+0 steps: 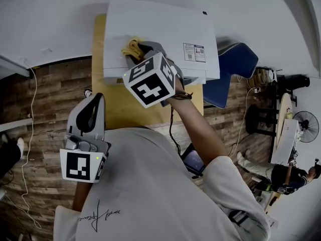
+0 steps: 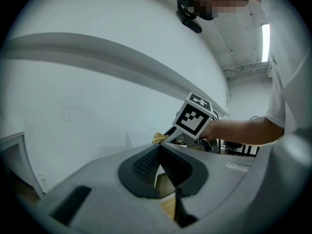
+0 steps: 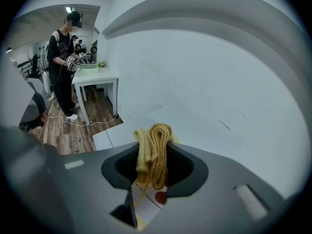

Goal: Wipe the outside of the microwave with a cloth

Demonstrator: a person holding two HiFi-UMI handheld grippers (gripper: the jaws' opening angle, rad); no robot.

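The white microwave (image 1: 160, 29) stands on a small yellow table (image 1: 113, 112) against the wall. My right gripper (image 1: 134, 54) reaches over the microwave's top near its front left part, shut on a bunched yellow cloth (image 1: 131, 47). In the right gripper view the cloth (image 3: 155, 147) sticks up between the jaws of that gripper (image 3: 155, 155), above the white microwave top (image 3: 114, 133). My left gripper (image 1: 95, 102) hangs lower at the table's left edge, shut, with nothing in it. The left gripper view looks past its closed tips (image 2: 158, 149) to the right gripper's marker cube (image 2: 194, 118).
A blue chair (image 1: 235, 64) stands right of the microwave. A white cable (image 1: 32, 114) trails over the wooden floor at left. A round stand and a fan (image 1: 306, 124) are at far right, near a person (image 1: 296, 177). Another person (image 3: 63, 62) stands by a white table (image 3: 95, 77).
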